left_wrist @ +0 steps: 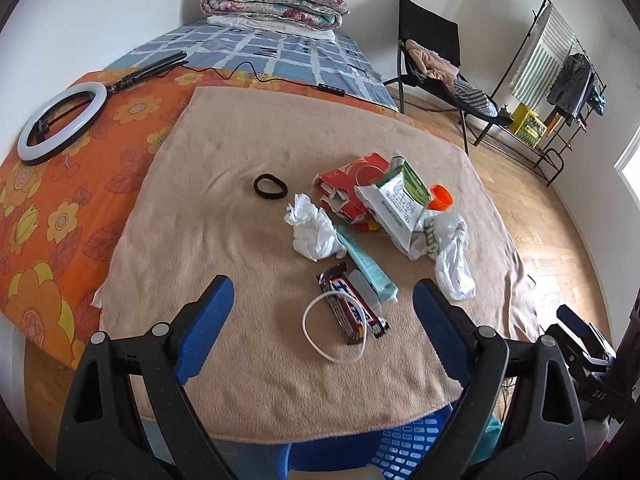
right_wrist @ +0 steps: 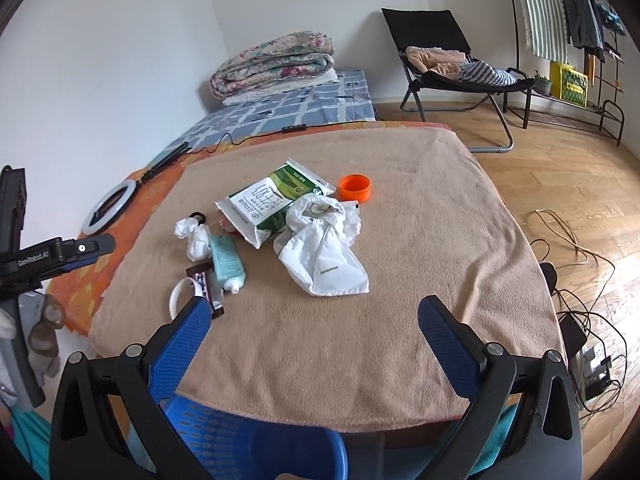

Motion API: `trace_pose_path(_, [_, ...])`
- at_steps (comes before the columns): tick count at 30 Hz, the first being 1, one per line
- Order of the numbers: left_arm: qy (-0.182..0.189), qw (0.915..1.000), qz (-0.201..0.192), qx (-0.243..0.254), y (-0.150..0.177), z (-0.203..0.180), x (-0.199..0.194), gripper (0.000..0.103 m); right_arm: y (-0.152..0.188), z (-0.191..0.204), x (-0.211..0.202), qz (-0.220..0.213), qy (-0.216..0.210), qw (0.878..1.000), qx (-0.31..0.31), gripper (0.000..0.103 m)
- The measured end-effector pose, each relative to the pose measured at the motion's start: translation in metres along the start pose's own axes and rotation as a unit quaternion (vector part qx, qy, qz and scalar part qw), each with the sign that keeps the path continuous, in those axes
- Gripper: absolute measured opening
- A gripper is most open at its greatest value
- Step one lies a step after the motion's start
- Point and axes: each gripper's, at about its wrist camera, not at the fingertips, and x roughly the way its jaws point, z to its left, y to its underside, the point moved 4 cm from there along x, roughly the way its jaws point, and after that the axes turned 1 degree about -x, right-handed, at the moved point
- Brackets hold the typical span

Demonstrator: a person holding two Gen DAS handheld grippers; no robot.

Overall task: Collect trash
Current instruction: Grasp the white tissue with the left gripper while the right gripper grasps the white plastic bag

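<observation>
Litter lies on a tan blanket (left_wrist: 224,200): a dark candy wrapper (left_wrist: 352,312) over a white ring (left_wrist: 312,332), a teal tube (left_wrist: 366,266), crumpled white tissue (left_wrist: 310,230), a red carton (left_wrist: 352,188), a green-and-white packet (right_wrist: 268,204), a white plastic bag (right_wrist: 324,248) and an orange cap (right_wrist: 355,188). My left gripper (left_wrist: 324,294) is open, hovering near the candy wrapper. My right gripper (right_wrist: 316,320) is open over bare blanket, short of the plastic bag. A blue slotted basket (right_wrist: 240,440) sits below the blanket's near edge.
A black hair tie (left_wrist: 271,188) lies on the blanket. A ring light (left_wrist: 60,120) rests on the orange floral sheet (left_wrist: 60,220) to the left. Folded quilts (right_wrist: 276,64), a black chair (right_wrist: 440,60) with clothes, a clothes rack (right_wrist: 580,40) and floor cables (right_wrist: 580,300) stand beyond.
</observation>
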Motion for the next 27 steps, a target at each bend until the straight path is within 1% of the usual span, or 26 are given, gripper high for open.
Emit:
trace_pose_path(3, [0.003, 0.9998, 0.014, -0.012, -0.014, 0.005, 0.022, 0.086, -0.013, -0.002, 0.022, 0.009, 0.002, 1.0, -0.001, 0.102])
trace_pose_path(5, [0.009, 0.9992, 0.028, -0.029, -0.022, 0.009, 0.038, 0.081, -0.019, -0.001, 0.039, 0.02, 0.001, 1.0, -0.002, 0.102])
trace_pose_path(7, [0.014, 0.9981, 0.039, -0.046, -0.027, 0.014, 0.053, 0.079, -0.025, 0.001, 0.057, 0.034, -0.002, 0.999, -0.002, 0.102])
trace_pose_path(11, [0.011, 0.9963, 0.065, -0.056, -0.032, 0.019, 0.084, 0.069, -0.03, 0.003, 0.09, 0.062, -0.002, 0.998, 0.0, 0.102])
trace_pose_path(14, [0.013, 0.9944, 0.079, -0.069, -0.034, 0.024, 0.102, 0.066, -0.032, 0.002, 0.113, 0.08, 0.007, 0.997, 0.005, 0.102])
trace_pose_path(18, [0.016, 0.9924, 0.094, -0.078, -0.035, 0.027, 0.12, 0.066, -0.03, 0.0, 0.136, 0.098, 0.016, 0.995, 0.011, 0.102])
trace_pose_path(20, [0.016, 0.9912, 0.103, -0.083, -0.034, 0.027, 0.128, 0.062, -0.029, -0.002, 0.145, 0.105, 0.023, 0.994, 0.015, 0.102])
trace_pose_path(23, [0.02, 0.9898, 0.11, -0.088, -0.033, 0.028, 0.135, 0.059, -0.027, -0.006, 0.156, 0.117, 0.007, 0.992, 0.038, 0.102])
trace_pose_path(25, [0.023, 0.9891, 0.115, -0.089, -0.033, 0.029, 0.139, 0.051, -0.027, -0.009, 0.162, 0.121, -0.004, 0.991, 0.056, 0.102])
trace_pose_path(27, [0.03, 0.9877, 0.117, -0.099, -0.033, 0.03, 0.141, 0.049, -0.026, -0.01, 0.167, 0.124, -0.012, 0.99, 0.068, 0.102])
